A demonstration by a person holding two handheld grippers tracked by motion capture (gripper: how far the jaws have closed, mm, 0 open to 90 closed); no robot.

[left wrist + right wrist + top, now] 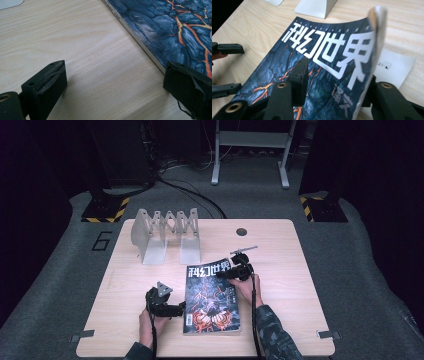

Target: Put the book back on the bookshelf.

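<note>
A grey accordion-style file rack (167, 232) stands at the far left of a light wooden table (280, 250), upright and well apart from the work nearer the person. On the near left, the left gripper (181, 310) lies low over the tabletop, a hand (148, 326) behind it, its tips pointing toward the left edge of a magazine (211, 297). In the left gripper view its jaws stand wide apart and released: one rests over bare wood, the other sits at the magazine's (175, 27) bound edge, with nothing pinched between them. The magazine, its dark blue cover veined with orange cracks and headed by large white characters, lies flat at the middle of the table's near half, just in front of the rack. At its far right corner the right gripper (223, 274) reaches in from the right, the person's camouflage sleeve (272, 335) trailing behind it. In the right gripper view the jaws straddle the cover's (332, 65) right edge, one over the printed face and one beneath, and the cover curls upward off the inner page (395, 66); whether the pads actually press the sheet cannot be told. Farther off in that view, the left gripper's jaws (229, 67) stand open beside the magazine's opposite edge.
</note>
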